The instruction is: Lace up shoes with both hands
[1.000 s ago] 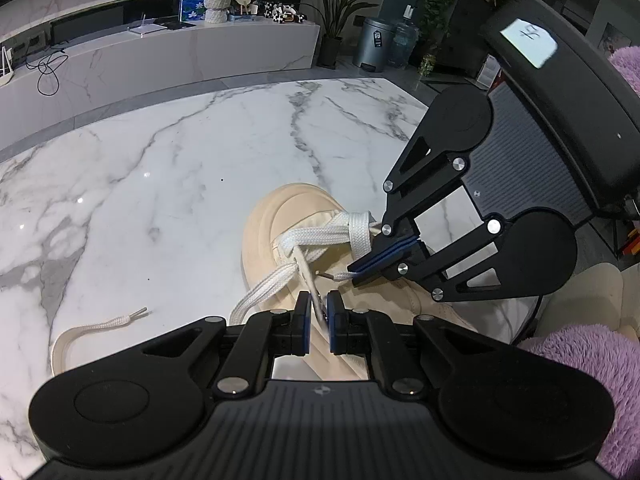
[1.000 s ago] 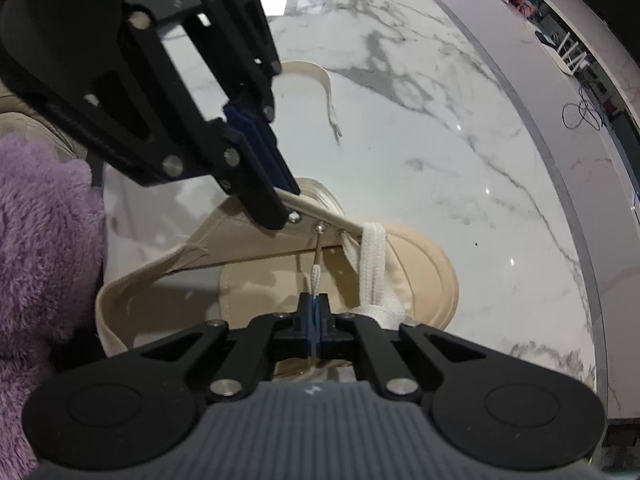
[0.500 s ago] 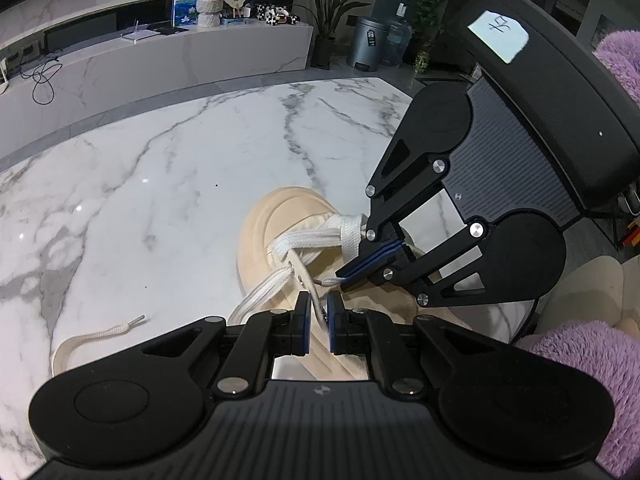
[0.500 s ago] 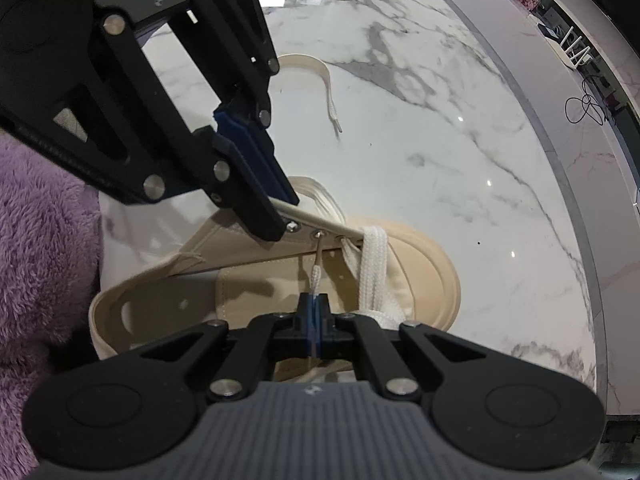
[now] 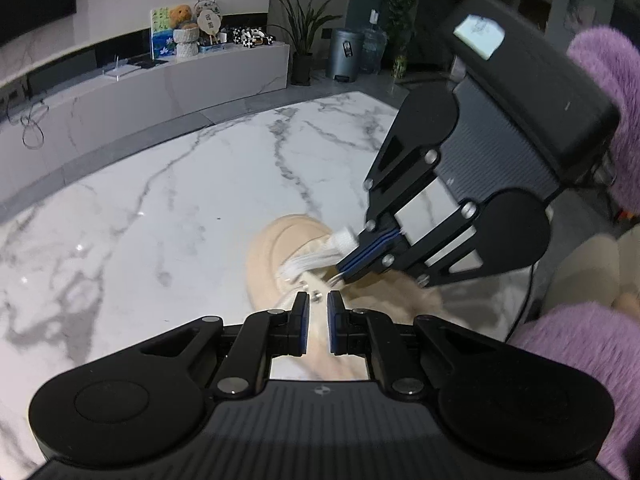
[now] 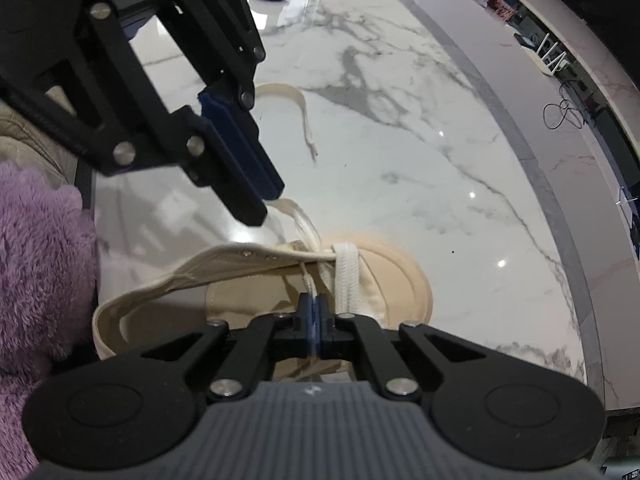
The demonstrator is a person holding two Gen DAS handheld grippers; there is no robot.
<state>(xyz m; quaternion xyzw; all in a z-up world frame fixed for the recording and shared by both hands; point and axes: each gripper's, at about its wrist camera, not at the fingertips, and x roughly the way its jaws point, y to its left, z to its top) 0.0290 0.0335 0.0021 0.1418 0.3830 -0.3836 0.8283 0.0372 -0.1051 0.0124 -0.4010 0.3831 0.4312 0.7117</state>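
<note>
1. the right gripper point(image 6: 314, 307) is pinched tight on the thin tip of the lace point(image 6: 309, 286), which comes up out of an eyelet; holding the stiff end likely makes it easier to draw through.
2. the left gripper point(image 5: 318, 307) hangs just over the shoe's eyelet row, its jaws only a narrow slit apart with nothing clamped that i can see.
3. the cream shoe point(image 6: 394, 280) lies on the marble desk point(image 5: 168, 208) near its front edge, toe pointing away.
4. the lace's other end point(image 6: 308, 136) trails loose across the desk.
5. the shoe's opening looks empty.
</note>
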